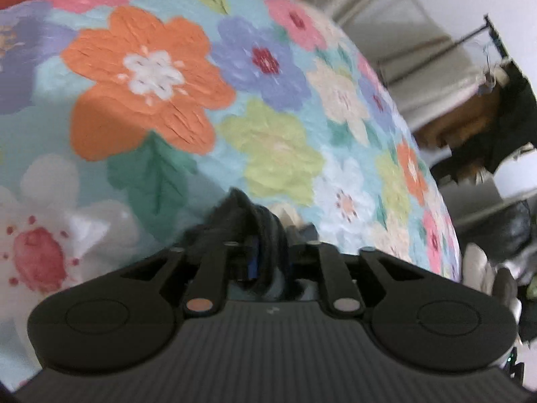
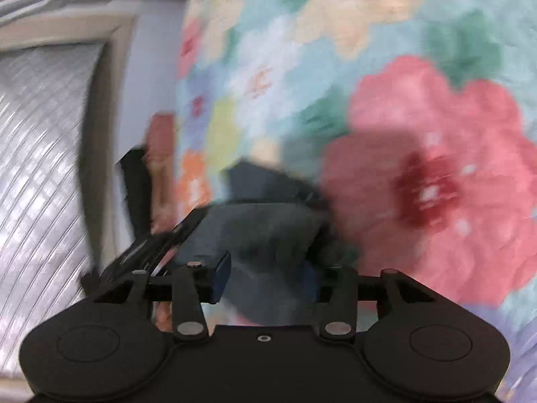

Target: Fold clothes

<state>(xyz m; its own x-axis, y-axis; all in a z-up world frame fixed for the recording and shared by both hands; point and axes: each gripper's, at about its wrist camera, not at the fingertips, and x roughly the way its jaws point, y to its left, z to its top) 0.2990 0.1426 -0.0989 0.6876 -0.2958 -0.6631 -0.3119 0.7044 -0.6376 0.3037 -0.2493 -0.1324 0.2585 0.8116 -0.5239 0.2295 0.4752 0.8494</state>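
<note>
dark garment point(image 2: 268, 231) motion-blurred; left gripper point(image 1: 265, 262) fingertips buried in cloth

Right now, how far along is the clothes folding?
Nothing looks finished: no folded garment shows in either view. In hand: the left gripper pinches bunched dark fabric, and the right gripper is shut on dark cloth, above the floral bedspread. The right view is blurred. Spreading and the folds themselves appear left.

Dark garment point(image 2: 265, 231), pastel floral bedspread point(image 1: 268, 134)
</note>
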